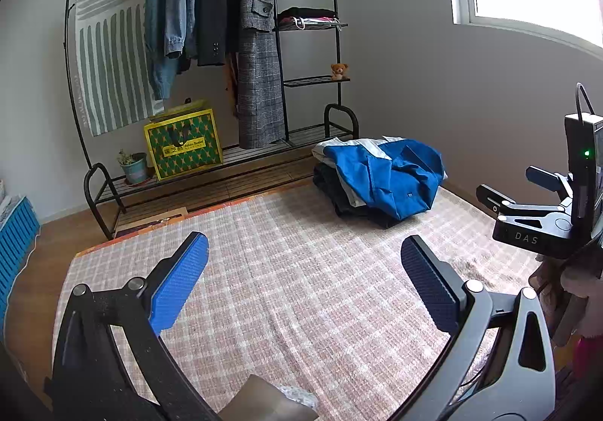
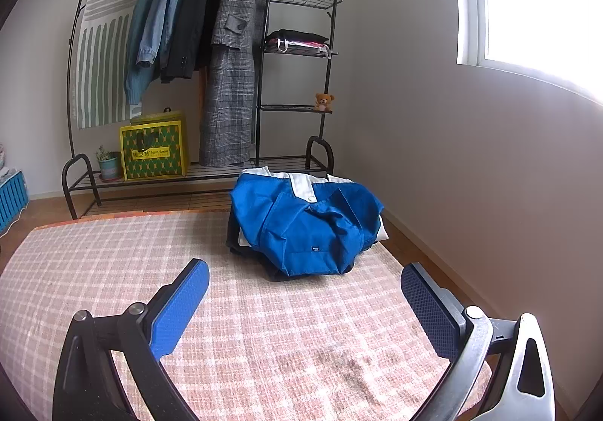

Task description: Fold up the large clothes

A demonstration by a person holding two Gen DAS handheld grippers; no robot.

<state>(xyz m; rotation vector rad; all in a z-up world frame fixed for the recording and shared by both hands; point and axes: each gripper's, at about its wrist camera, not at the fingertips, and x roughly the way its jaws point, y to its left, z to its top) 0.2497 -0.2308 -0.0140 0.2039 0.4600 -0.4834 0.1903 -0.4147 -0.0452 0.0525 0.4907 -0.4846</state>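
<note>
A blue jacket with white panels (image 1: pixel 392 172) (image 2: pixel 312 225) lies folded on top of a small stack of dark clothes at the far right corner of the pink checked blanket (image 1: pixel 301 289) (image 2: pixel 264 308). My left gripper (image 1: pixel 305 281) hovers open over the blanket, well short of the stack, with nothing between its blue pads. My right gripper (image 2: pixel 305 304) is also open and empty, a short way in front of the jacket. The right gripper's body (image 1: pixel 546 210) shows at the right edge of the left wrist view, a hand beneath it.
A black clothes rack (image 1: pixel 211 55) (image 2: pixel 211 63) with several hanging coats stands against the far wall. On its low shelf sit a yellow-green bag (image 1: pixel 184 146) and a potted plant (image 1: pixel 133 165). A blue crate (image 1: pixel 15 232) is at left. A bright window (image 2: pixel 535 6) is at right.
</note>
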